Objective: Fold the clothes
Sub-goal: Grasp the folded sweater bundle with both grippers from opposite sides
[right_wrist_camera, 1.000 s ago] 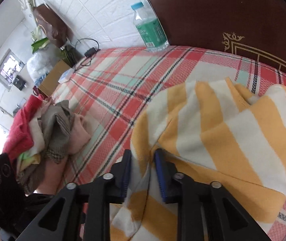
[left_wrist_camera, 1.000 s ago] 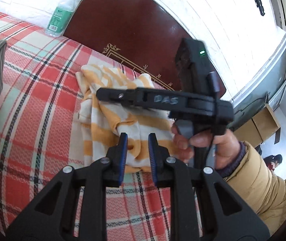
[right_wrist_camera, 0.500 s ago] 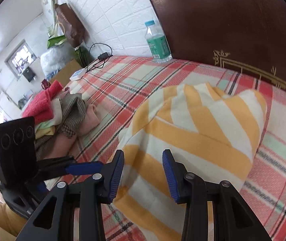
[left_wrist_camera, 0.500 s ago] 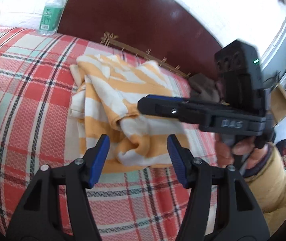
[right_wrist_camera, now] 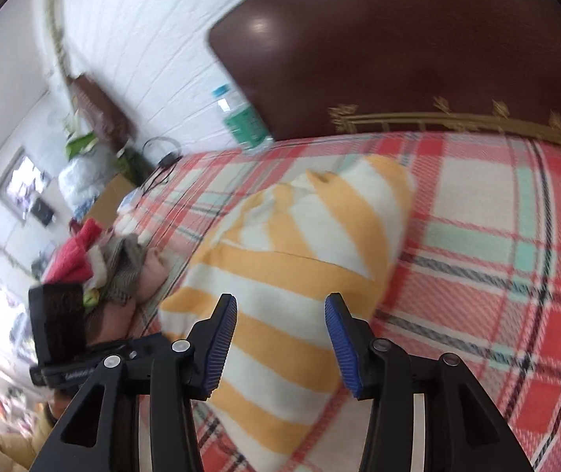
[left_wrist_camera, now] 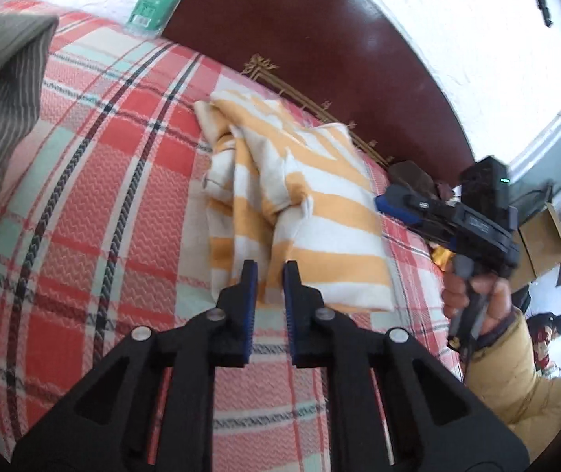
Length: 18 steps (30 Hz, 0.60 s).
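Red, white and mint plaid bedcover (left_wrist_camera: 95,204) spans the bed, dark brown wooden headboard (left_wrist_camera: 319,35) behind it. Orange-and-white striped garment (left_wrist_camera: 300,212) lies folded in a compact bundle mid-bed near the headboard; half a second ago it was looser and wider. Pile of mixed clothes (right_wrist_camera: 111,267) sits well apart toward the bed's far side. Left gripper (left_wrist_camera: 269,271): fingers now nearly closed, narrow gap, nothing held; earlier wide. Right gripper (right_wrist_camera: 280,310): fingers spread wide above the garment, empty, wider than before. Green-labelled plastic water bottle (right_wrist_camera: 241,118) stands by the headboard.
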### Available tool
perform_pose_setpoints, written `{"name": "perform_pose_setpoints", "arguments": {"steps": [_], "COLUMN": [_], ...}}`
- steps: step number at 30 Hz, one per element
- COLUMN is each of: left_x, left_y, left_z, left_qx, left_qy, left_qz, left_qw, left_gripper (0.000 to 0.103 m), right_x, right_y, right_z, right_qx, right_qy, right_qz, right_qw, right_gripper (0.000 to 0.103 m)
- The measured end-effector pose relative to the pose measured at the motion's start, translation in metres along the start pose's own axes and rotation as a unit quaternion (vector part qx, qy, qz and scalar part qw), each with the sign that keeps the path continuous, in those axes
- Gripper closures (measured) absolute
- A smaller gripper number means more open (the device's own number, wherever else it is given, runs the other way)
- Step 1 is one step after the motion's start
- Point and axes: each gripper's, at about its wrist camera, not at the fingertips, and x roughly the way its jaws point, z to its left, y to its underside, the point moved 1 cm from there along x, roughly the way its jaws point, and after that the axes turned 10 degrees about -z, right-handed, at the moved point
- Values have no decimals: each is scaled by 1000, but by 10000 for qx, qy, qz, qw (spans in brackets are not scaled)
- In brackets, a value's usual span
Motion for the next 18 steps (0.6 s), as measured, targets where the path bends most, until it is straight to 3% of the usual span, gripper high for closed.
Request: {"name": "perform_pose_setpoints", "arguments": {"steps": [1,2,3,4,6,11,18], "left_x": [-4,-9,-13,-17,-16,18,51], "left_y": [0,1,1,2,-1,-1,4], "left_z": [-1,-2,-2,-3,-2,0,-9], "left_qx": [33,65,98,130,109,-26,-6], "left_qy": [3,6,10,13,127,128,269], "left_qz": [-57,-114,-171,-228,-253,265,698], "left_qw": [10000,9999,9998,9997,9995,9996,9972], "left_gripper": [79,53,16,6,3,3,3], "right_x": [-1,-1,-1,-1,2,24,56], "right_y": [1,2,3,4,4,0,-13], "right_z": [-11,-19,-28,-35,-46,-65,-55], "right_qx": [207,379,548,701,974,1571,1476], "right_qy": [14,8,8,10,-76,-490,-721], "right_qz": [-24,-40,-55,-71,-140,-101,15], "right_qw": [9998,9993,9985,9975,9951,9863,9864], "right_gripper": [54,51,47,34,24,23,21]}}
